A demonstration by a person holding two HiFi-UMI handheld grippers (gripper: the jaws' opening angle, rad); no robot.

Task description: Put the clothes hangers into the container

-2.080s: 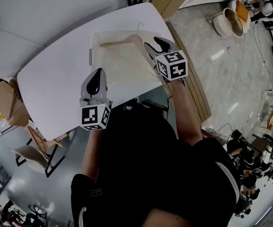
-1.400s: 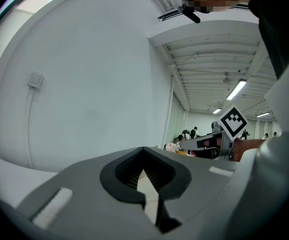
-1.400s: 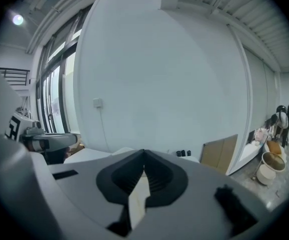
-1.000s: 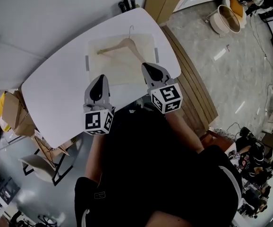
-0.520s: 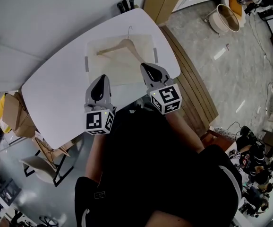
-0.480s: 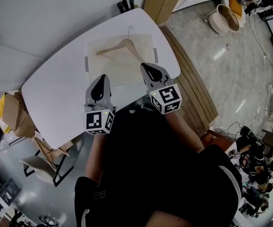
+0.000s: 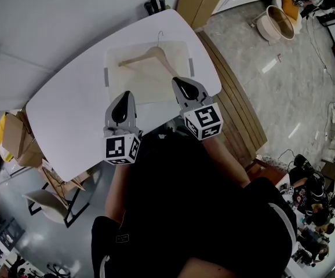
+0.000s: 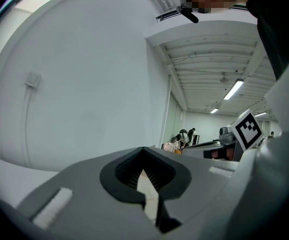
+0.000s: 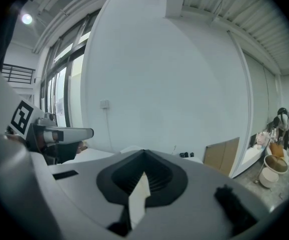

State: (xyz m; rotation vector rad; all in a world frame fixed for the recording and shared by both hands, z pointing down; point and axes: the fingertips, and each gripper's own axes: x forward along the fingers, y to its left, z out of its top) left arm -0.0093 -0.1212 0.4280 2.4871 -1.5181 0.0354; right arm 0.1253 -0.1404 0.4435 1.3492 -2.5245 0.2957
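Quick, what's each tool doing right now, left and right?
Left tool: closed, holding nothing.
Right tool: closed, holding nothing.

Bare tabletop [image 7: 69, 112] lies open left of the container [image 7: 137, 87]; the hanger [image 7: 151, 55] crosses its far half, leaving the near half free.

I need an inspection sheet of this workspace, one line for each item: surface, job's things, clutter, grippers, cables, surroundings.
Surface: white table with rounded corners.
Job's things: one wooden hanger lies inside the shallow container; no other hanger seen.
Clutter: small black objects at the table's far edge.
Grippers: left gripper and right gripper both shut and empty, near the table's near edge.
Cables: thin cable on the floor at right.
Surroundings: wooden panels beside the table, cardboard boxes at left, round tub far right.
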